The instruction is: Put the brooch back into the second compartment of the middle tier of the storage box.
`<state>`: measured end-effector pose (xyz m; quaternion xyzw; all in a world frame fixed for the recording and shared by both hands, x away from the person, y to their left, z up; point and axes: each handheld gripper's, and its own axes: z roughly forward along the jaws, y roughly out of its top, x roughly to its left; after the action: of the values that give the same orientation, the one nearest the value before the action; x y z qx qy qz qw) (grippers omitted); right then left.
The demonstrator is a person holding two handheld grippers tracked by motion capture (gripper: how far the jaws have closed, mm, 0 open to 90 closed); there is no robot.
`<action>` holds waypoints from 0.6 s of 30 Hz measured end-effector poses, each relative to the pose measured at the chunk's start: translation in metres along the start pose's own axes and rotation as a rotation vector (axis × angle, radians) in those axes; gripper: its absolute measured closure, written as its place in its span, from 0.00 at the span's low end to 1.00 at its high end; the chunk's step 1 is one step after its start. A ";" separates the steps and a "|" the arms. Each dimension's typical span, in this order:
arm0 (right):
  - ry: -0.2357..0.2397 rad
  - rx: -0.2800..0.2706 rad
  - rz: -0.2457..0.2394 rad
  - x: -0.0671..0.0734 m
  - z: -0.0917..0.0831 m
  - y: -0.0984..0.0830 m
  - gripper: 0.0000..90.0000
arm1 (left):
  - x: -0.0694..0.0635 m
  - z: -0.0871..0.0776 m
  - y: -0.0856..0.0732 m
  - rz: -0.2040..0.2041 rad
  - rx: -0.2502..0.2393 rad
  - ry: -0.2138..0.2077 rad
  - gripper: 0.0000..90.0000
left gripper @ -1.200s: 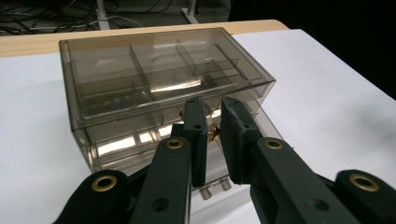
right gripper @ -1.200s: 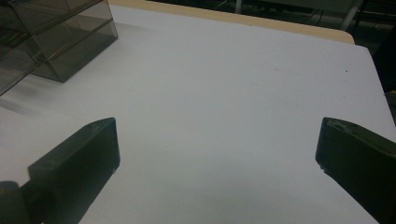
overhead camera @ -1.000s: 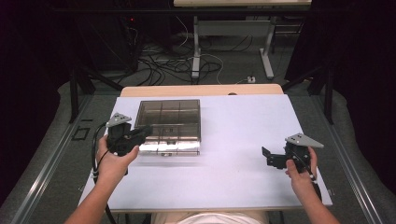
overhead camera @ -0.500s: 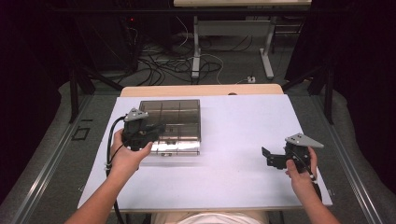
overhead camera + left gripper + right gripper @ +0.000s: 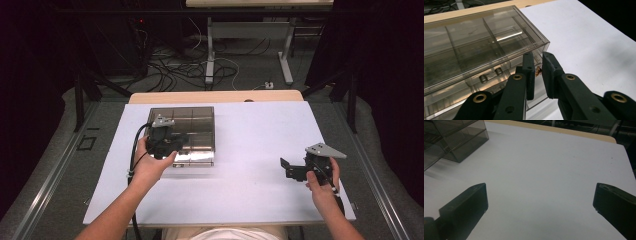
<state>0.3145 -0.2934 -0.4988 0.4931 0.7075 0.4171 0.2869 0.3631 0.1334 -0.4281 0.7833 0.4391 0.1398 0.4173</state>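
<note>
— Two tools in play; start with the left one. What is it doing?

— The left tool (image 5: pixel 176 141) has its jaws drawn nearly together, with only a narrow gap between them. In the left gripper view that gap sits right at the front face of the clear drawer box (image 5: pixel 481 47), and something small and brownish (image 5: pixel 538 70) shows between the tips. I can't tell whether the jaws actually pinch it or merely frame it.

— Has it moved lately?

— Yes. A second ago that tool hung off the box's left edge; half a second ago it was over the front left corner; now it sits over the front of the box, closer to the middle. The hand has been travelling rightward along the box front.

— What does that suggest?

— My guess is the approach is ending and the jaws are lining up on a drawer front or a pull. A pair of small metal knobs (image 5: pixel 491 75) shows just left of the tips, so the grip point may be near.

— And the other tool?

— The right tool (image 5: pixel 295 170) hasn't shifted at all across that second. Its jaws stand wide apart, holding nothing, above the bare white surface (image 5: pixel 544 170).

— Where is the box itself?

— On the surface's far left part, unmoved, well apart from the right tool.
</note>
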 end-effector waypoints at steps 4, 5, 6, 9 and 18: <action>0.004 -0.002 -0.005 0.000 0.001 0.000 0.00 | -0.004 0.008 0.001 0.009 0.012 -0.010 0.90; 0.004 -0.002 -0.005 0.000 0.001 0.000 0.00 | -0.006 0.010 0.001 0.010 0.017 -0.010 0.90; 0.005 -0.002 -0.004 0.000 0.001 0.000 0.00 | -0.007 0.012 0.001 0.010 0.022 -0.013 0.90; 0.006 -0.002 -0.005 0.000 0.001 0.000 0.00 | -0.010 0.018 0.001 0.018 0.029 -0.019 0.90; 0.009 0.000 -0.002 0.000 0.001 -0.001 0.00 | -0.020 0.038 -0.002 0.028 0.072 -0.026 0.90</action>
<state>0.3149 -0.2930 -0.4997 0.4904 0.7093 0.4192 0.2841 0.3729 0.0981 -0.4496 0.8057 0.4272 0.1197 0.3925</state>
